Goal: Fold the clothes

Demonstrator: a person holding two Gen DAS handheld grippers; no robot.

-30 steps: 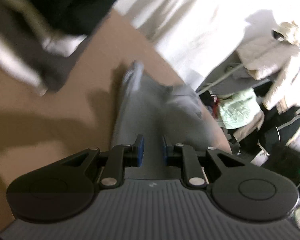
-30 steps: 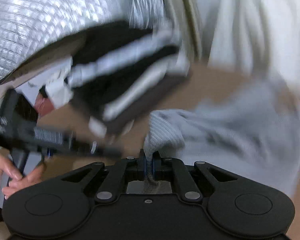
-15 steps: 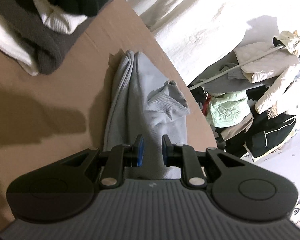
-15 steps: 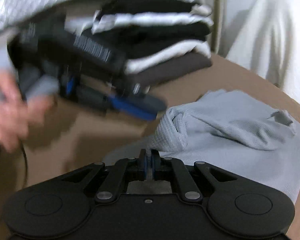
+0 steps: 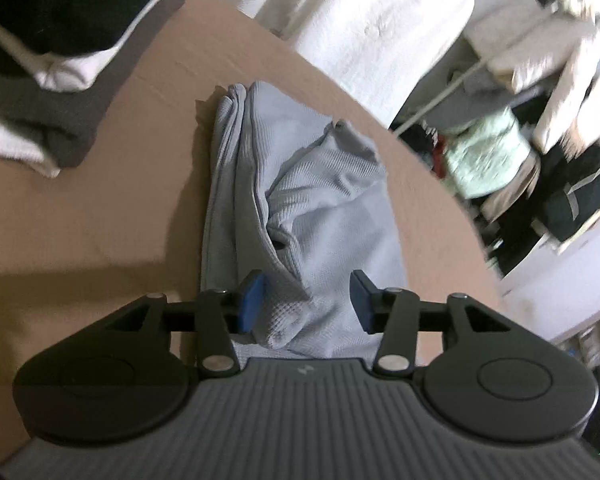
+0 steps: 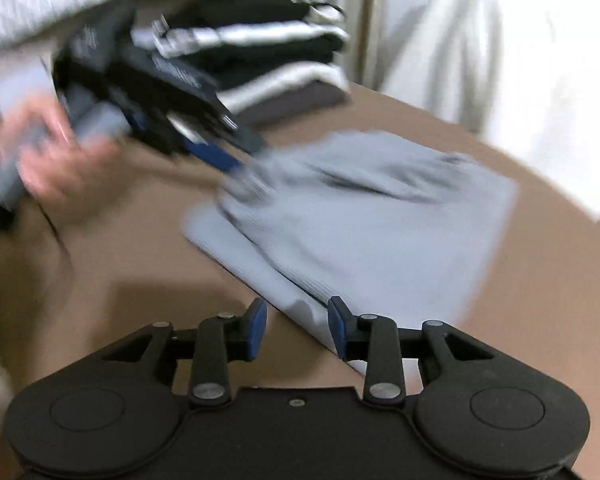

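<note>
A light grey knitted garment lies partly folded on the brown table; it also shows in the right wrist view. My left gripper is open, its blue pads on either side of a bunched fold at the garment's near end. My right gripper is open and empty over the garment's near corner. The left gripper also appears, blurred, in the right wrist view, held by a hand at the garment's left end.
A stack of folded black, white and dark grey clothes sits at the table's far left, also in the right wrist view. White bedding lies beyond the table edge. Hanging clothes stand to the right.
Both grippers have opened. The right one has let go of the grey garment, which now lies flatter. The left gripper has moved closer over the garment's bunched end.
</note>
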